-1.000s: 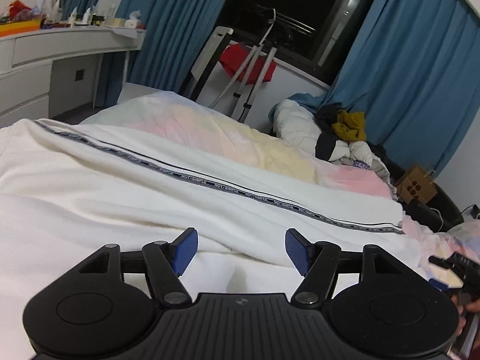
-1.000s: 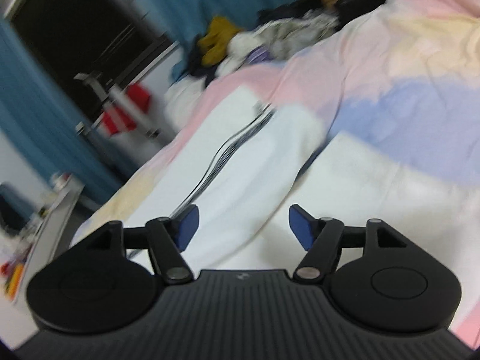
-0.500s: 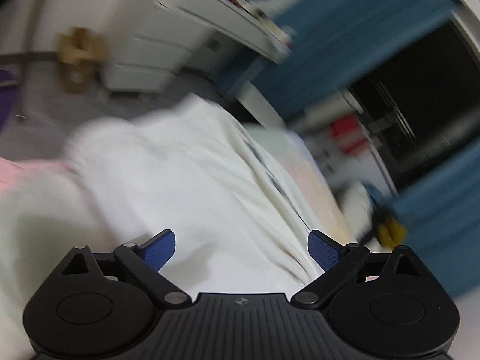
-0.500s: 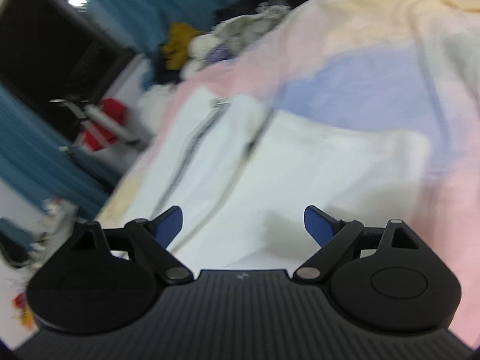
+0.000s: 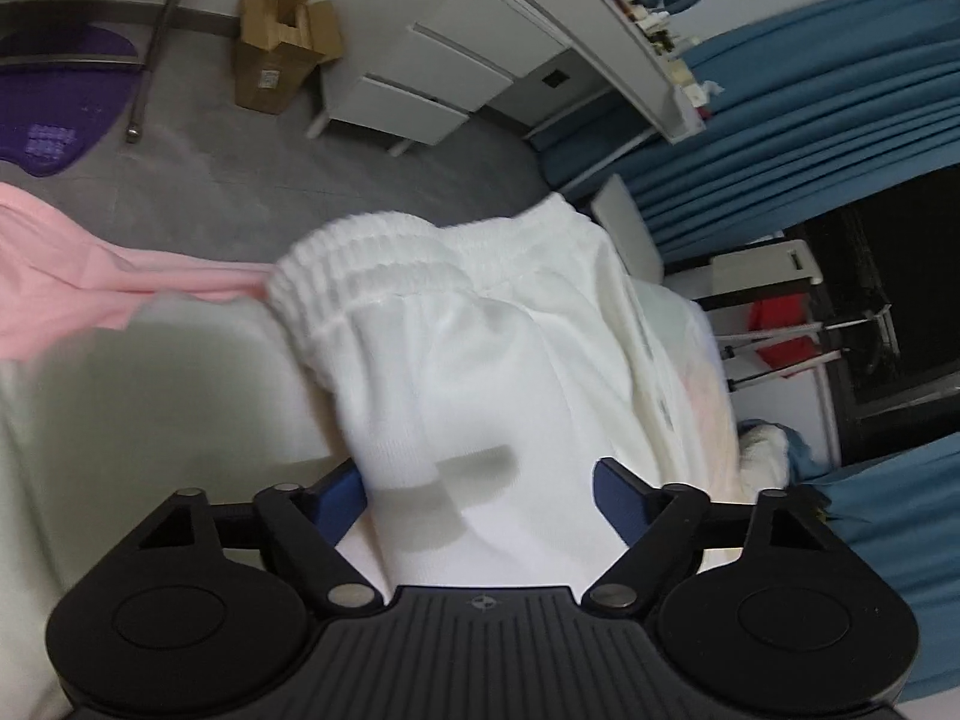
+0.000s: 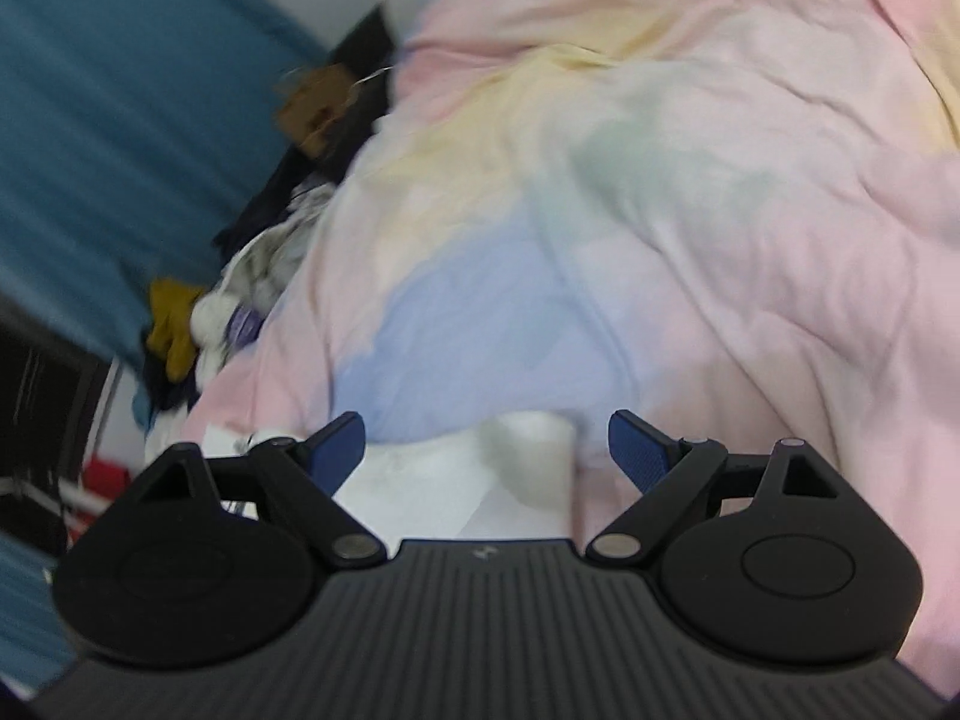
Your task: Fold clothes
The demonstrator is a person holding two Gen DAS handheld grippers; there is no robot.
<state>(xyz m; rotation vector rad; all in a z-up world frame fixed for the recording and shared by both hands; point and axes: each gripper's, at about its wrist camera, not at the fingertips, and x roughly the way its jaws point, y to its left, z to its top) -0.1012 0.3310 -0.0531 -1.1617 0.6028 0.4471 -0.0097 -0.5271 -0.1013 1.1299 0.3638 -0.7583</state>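
White knit trousers with a ribbed elastic waistband (image 5: 480, 360) lie on the bed, waistband end at the bed's edge toward the grey floor (image 5: 240, 180); long axis runs from the waistband back under the left gripper (image 5: 480, 495) and on along the bed. A thin dark side stripe shows along the garment's right side in the left wrist view. The other end of the white fabric (image 6: 480, 480) shows in the right wrist view, lying on the pastel pink, yellow and blue duvet (image 6: 720, 240).

Left gripper: jaws wide apart and closing, the white cloth lies between them, blue pads not pressing on it; the left pad is partly hidden behind a fold. Right gripper (image 6: 486, 450): jaws wide apart, the white fabric's end sits between and below them, no contact seen.

Around: pink cloth (image 5: 90, 282) touching the waistband at its left, white drawer unit (image 5: 432, 78) and open brown cardboard box (image 5: 282, 48) on the floor, purple mat (image 5: 48, 108), blue curtains (image 5: 810, 90). The right wrist view is blurred; a heap of clothes with a mustard piece (image 6: 174, 324) sits past the bed's far edge.
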